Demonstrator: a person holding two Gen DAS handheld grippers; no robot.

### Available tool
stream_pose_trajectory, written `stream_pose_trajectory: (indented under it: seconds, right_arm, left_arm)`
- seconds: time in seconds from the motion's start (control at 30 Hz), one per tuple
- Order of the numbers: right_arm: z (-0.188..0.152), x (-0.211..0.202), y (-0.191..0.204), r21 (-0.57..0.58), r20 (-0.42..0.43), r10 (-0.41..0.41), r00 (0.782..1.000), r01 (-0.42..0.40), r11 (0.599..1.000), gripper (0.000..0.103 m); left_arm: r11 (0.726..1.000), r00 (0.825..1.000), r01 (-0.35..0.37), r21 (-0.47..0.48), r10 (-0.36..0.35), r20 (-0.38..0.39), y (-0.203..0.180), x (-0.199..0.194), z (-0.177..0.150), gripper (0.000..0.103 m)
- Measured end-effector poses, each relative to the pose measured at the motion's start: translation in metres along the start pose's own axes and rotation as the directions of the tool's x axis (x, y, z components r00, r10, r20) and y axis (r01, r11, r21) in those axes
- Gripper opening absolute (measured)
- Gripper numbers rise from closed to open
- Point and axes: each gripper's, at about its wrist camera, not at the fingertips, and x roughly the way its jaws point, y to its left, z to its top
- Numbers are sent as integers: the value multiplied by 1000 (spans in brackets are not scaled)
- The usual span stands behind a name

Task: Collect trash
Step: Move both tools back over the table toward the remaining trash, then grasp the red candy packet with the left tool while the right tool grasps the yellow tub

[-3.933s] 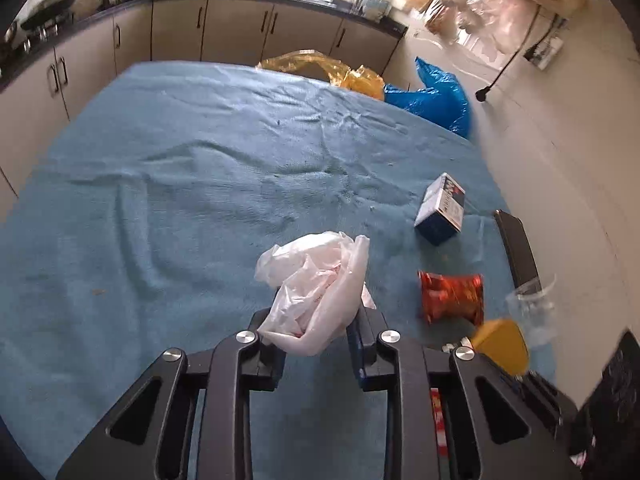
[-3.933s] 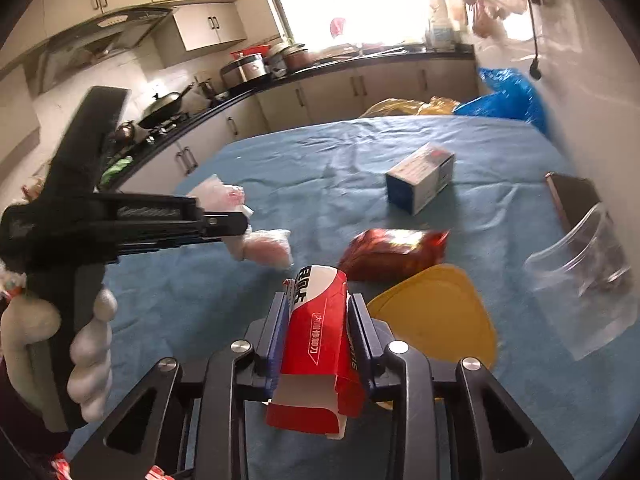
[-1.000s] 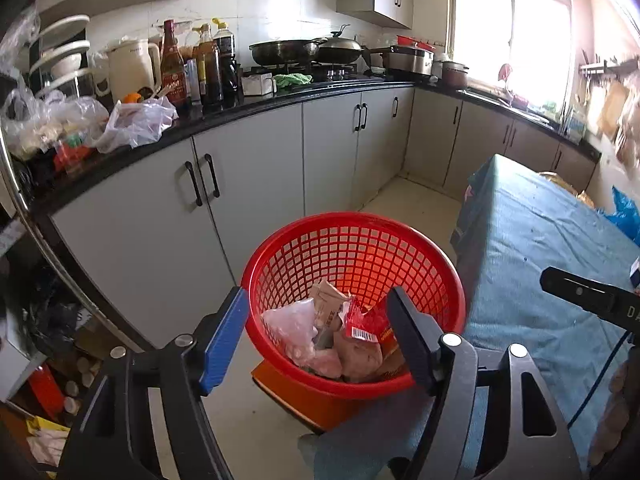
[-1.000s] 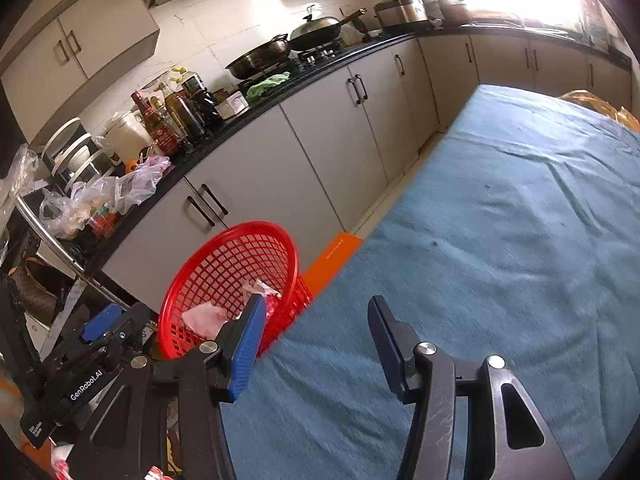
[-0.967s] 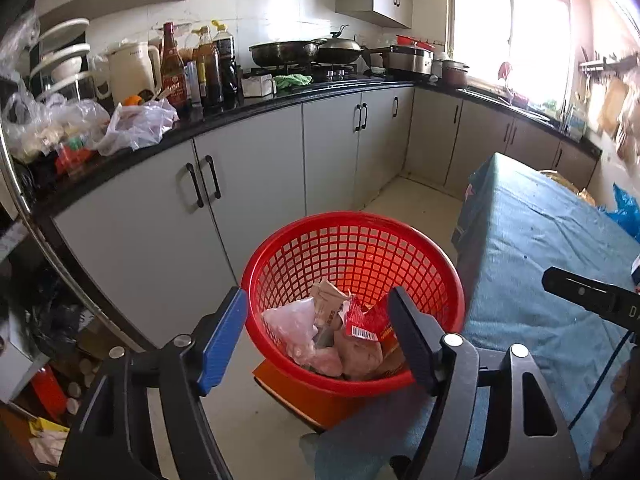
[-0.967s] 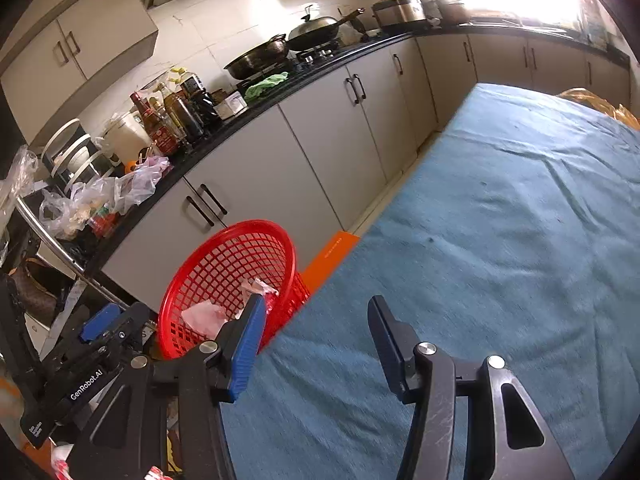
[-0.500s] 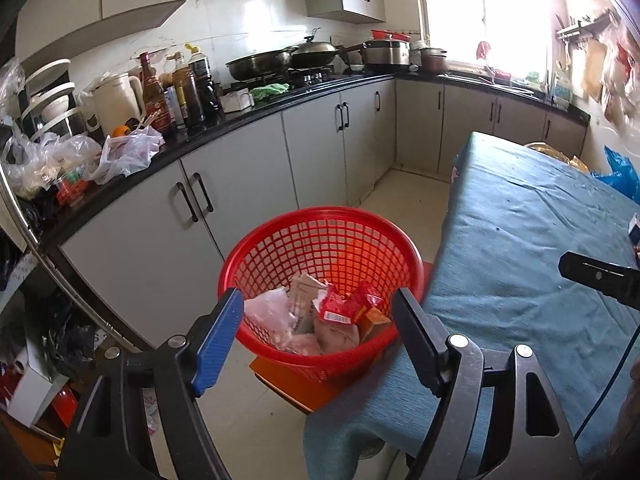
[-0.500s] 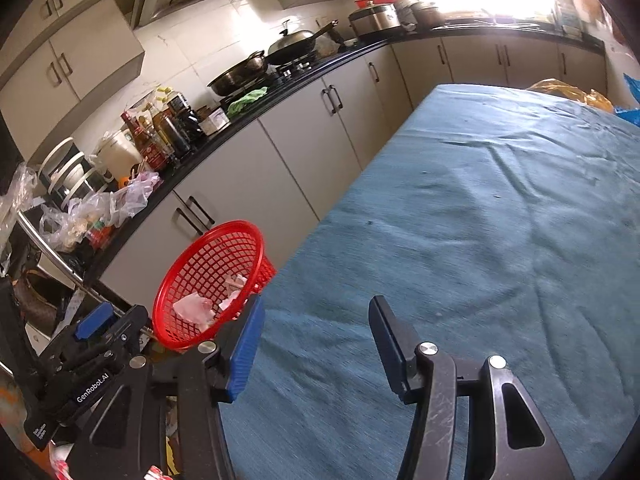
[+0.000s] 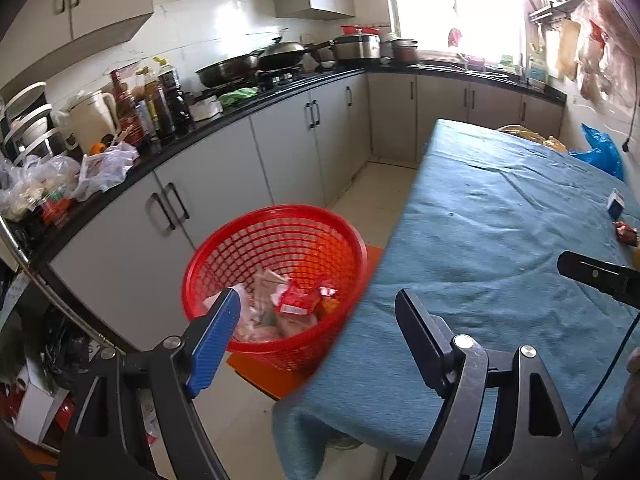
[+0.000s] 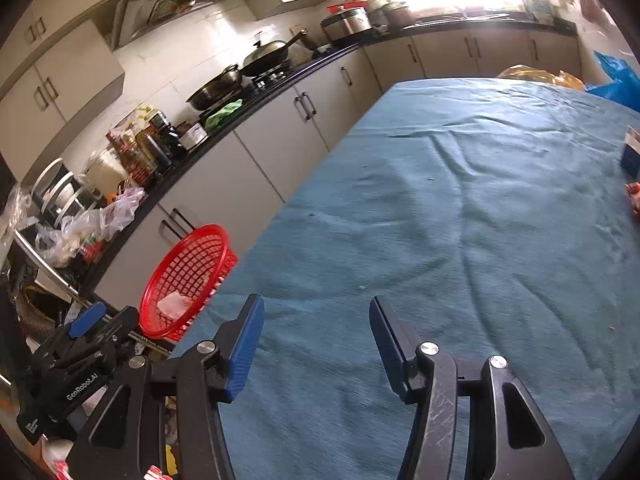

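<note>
Swung away from the red basket [image 9: 276, 280] toward the blue-clothed table [image 9: 500, 248], both views. Largest first: table, then basket on the floor beside its corner, holding white bag and red wrapper [image 9: 298, 302]. Left gripper [image 9: 316, 326] just widening, jaws far apart, empty. Right gripper [image 10: 316, 330] partly spread, empty, over cloth.

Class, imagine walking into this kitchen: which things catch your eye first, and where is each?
The red basket on the floor by the grey cabinets, holding crumpled wrappers and bags. Beside it, the table's blue cloth fills the right side. Behind, the black counter is crowded with bottles and pans.
</note>
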Motion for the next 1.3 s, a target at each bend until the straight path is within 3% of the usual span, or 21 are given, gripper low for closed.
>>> stream_pose_trajectory:
  seconds: [0.27,0.5,0.77,1.03,1.17,1.3]
  right_arm:
    - [-7,-29,-47,76,22,-50,999,48,996,62]
    - [-15,-71,-94,132,46,-128,991,121,984,64]
    - [-31,-140,-168,241,88,-285,955,257,936,67]
    - [-38,-193,-233,366,105,-409,907,347,864,68]
    - [-33,-196,-251,392,99,-412,906,345,853,73]
    - [-14,-177,-256,344,68,-410,910,364,866,82]
  left_arm:
    - [994,994,109,12,-109,-23,-33,-3,5,79]
    - [977,977,208,49,-206,-51,-69,-6,11,79]
    - [918,918,391,61,-384,-102,-117,-7,25,80]
    - [837,852,523,161,-506,-138,-194,-12,42,80]
    - [795,822,569,208,-550,-148,-236,-10,54,80]
    - [763,796,605,229,-579,-174,-277,-2,70,80]
